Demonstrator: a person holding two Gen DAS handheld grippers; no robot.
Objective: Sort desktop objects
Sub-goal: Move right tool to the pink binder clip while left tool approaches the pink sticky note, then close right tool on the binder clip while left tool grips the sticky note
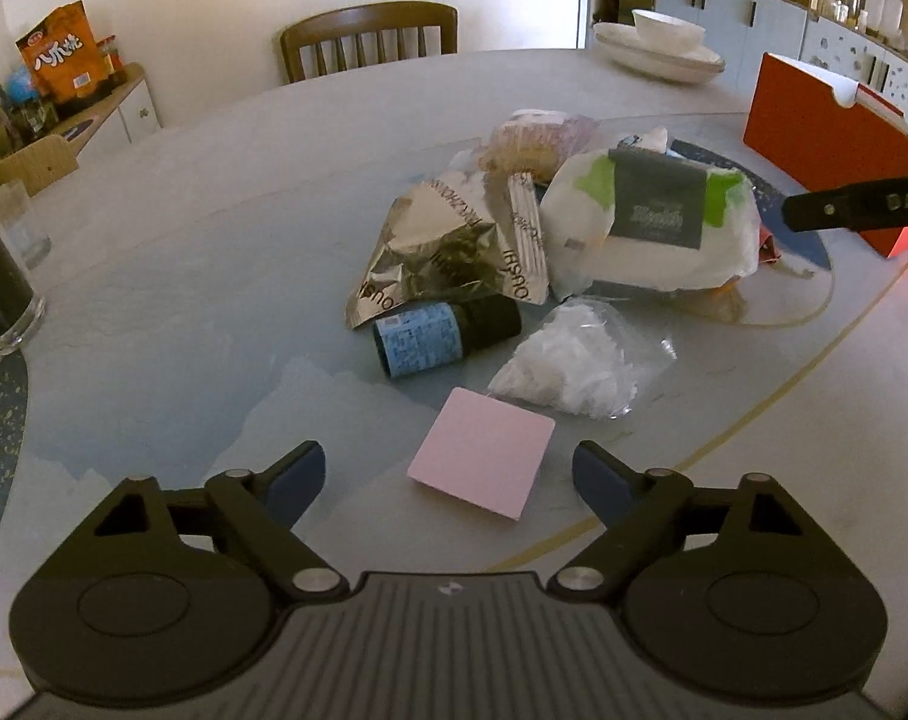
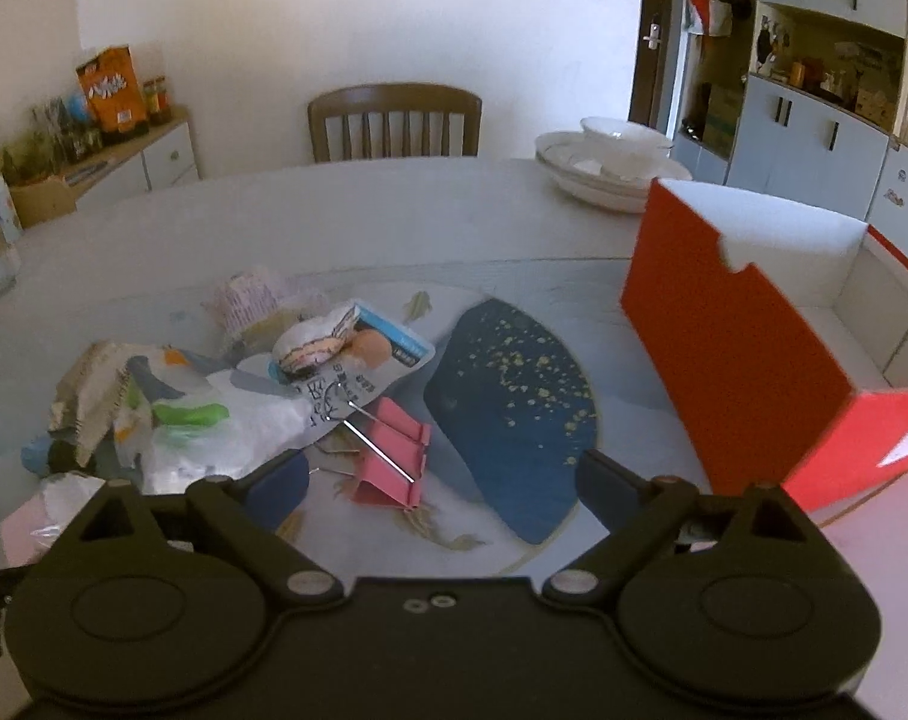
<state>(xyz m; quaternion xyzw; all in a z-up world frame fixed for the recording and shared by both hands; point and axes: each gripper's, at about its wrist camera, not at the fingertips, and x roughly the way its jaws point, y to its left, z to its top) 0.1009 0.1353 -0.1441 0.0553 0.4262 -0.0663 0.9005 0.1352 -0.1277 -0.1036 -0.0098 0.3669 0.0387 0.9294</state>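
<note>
A pile of desk clutter lies mid-table. In the left wrist view my left gripper [image 1: 447,477] is open and empty, with a pink sticky-note pad [image 1: 481,461] between its fingertips. Beyond lie a small dark bottle with a blue label [image 1: 441,337], a clear bag of white bits [image 1: 568,369], a silver foil wrapper [image 1: 447,249] and a white plastic bag [image 1: 652,228]. In the right wrist view my right gripper [image 2: 441,483] is open and empty, just short of a pink binder clip [image 2: 393,459]. An open red box [image 2: 748,354] stands at the right; it also shows in the left wrist view [image 1: 826,138].
Stacked white plates and a bowl [image 1: 658,45] sit at the table's far edge. A wooden chair [image 1: 369,36] stands behind the table. A glass with dark contents [image 1: 0,294] stands at the left. Part of the right gripper [image 1: 856,210] reaches in at the right.
</note>
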